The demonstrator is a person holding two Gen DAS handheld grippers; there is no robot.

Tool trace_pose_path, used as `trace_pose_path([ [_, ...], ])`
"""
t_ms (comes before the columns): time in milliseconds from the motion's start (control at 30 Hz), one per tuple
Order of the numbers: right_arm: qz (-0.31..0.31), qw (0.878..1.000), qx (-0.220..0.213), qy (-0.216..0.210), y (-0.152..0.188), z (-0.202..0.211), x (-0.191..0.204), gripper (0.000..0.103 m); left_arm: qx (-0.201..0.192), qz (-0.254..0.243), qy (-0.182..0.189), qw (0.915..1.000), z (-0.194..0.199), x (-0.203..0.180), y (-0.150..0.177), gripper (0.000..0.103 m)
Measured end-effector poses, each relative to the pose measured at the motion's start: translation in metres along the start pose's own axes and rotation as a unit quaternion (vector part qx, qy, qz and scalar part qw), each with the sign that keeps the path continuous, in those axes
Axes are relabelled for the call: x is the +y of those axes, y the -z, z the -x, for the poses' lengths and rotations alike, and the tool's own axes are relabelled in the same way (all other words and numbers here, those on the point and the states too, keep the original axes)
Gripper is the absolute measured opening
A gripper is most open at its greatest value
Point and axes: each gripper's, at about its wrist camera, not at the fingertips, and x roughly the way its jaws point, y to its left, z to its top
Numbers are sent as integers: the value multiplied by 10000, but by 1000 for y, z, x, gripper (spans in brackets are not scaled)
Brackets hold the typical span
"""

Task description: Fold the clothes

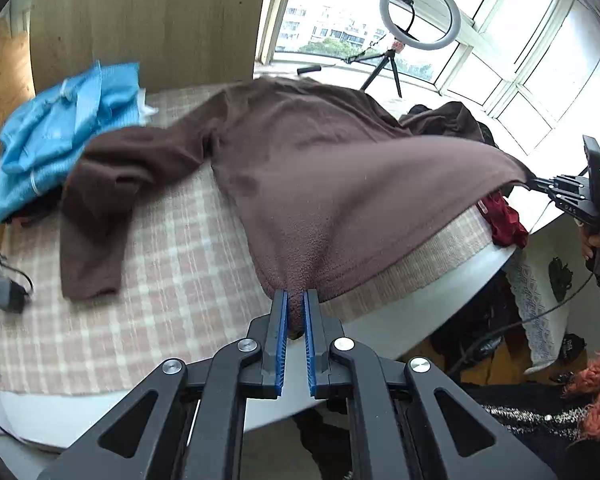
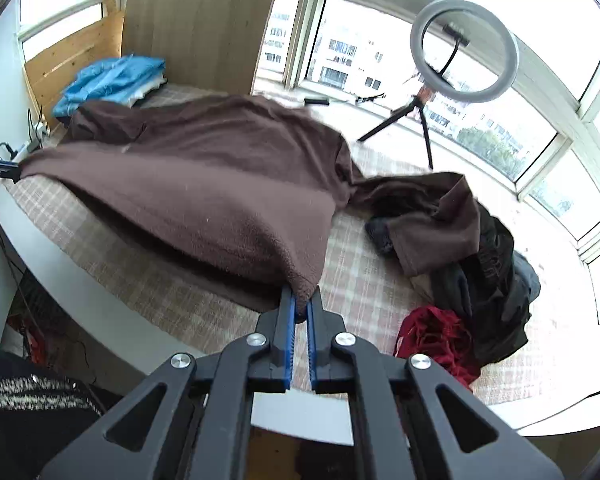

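Left gripper [image 1: 295, 300] was clenched on one hem corner of the brown sweater [image 1: 320, 168]; fleece bunched between the blue pads [image 1: 282, 320]. Right gripper [image 2: 302, 300] was clenched on the opposite hem corner, fabric pinched between its narrow-set pads [image 2: 289, 320]. In the left wrist view the right gripper [image 1: 532, 182] appeared at the far edge, gripping the cloth.

The hem hung lifted between the two grippers, raised off the surface, with shadow under it. The rest of the sweater lay on a checked cloth [image 1: 160, 280] covering the white counter [image 1: 420, 300]. One sleeve [image 1: 96, 216] lay flat, spread toward the blue pile. The other sleeve [image 2: 432, 216] trailed over a heap of dark clothes [image 2: 496, 276].

Surroundings: folded blue clothes [image 1: 56, 136] stacked at the far corner, against a wood panel [image 1: 148, 20]. A red garment [image 2: 440, 340] lay crumpled just beside the dark heap, near the right gripper. A ring light [image 2: 464, 48] on a tripod stood by the window [image 2: 340, 52], beyond the sweater. A charger [image 1: 6, 296] with cables sat at the counter's edge. Motion blur softened the blue pile in the left wrist view.
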Motion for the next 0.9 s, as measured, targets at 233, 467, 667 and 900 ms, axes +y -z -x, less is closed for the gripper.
trace_pose_path([
  [233, 598, 9912, 1184, 40, 60, -56, 18, 5, 801, 489, 187, 9954, -66, -7, 47, 7],
  [467, 876, 9900, 1108, -13, 55, -54, 28, 5, 439, 274, -144, 9986, -37, -9, 36, 7],
  [667, 1154, 9695, 2099, -518, 102, -99, 54, 6, 1386, 540, -192, 9887, -73, 9, 76, 7],
  [900, -396, 9870, 1158, -1039, 46, -66, -37, 29, 327, 711, -429, 9960, -41, 50, -16, 7],
])
